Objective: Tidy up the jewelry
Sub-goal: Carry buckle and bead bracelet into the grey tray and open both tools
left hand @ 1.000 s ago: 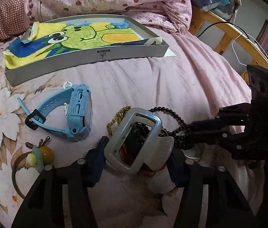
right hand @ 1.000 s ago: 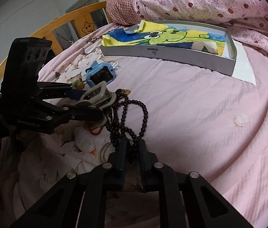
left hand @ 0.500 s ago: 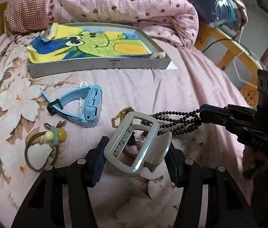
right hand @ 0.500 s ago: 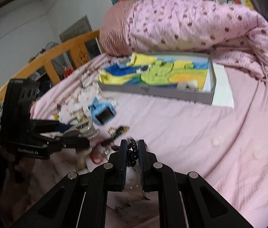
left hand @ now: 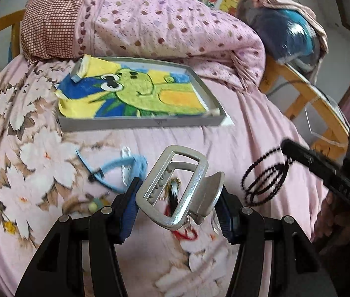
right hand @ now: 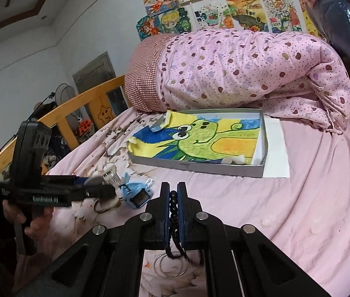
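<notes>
Off to the left, on the flowered part of the sheet [left hand: 38, 173], a blue watch [left hand: 115, 170] lies blurred, with a small hair tie [left hand: 93, 205] just below it. Next to these, the left gripper [left hand: 178, 205] is lifted off the bed with a silver claw clip [left hand: 177, 190] pinched between its blue pads [left hand: 127, 212]; the fingers stand partly closed, as far as the clip's width lets them. Under the clip a red loop [left hand: 184, 235] and some small dark pieces rest on the sheet, too smeared to name. Up behind, the grey tray [left hand: 135, 122] with its frog drawing [left hand: 135, 94] sits flat against the rolled quilt [left hand: 165, 24]. To the right, the right gripper [right hand: 173, 212] is squeezed nearly shut on a dark bead string [right hand: 173, 205], whose loops [left hand: 265, 183] hang in the air well clear of the tray. A thin metal ring [right hand: 170, 264] dangles from the beads beneath the fingers.
</notes>
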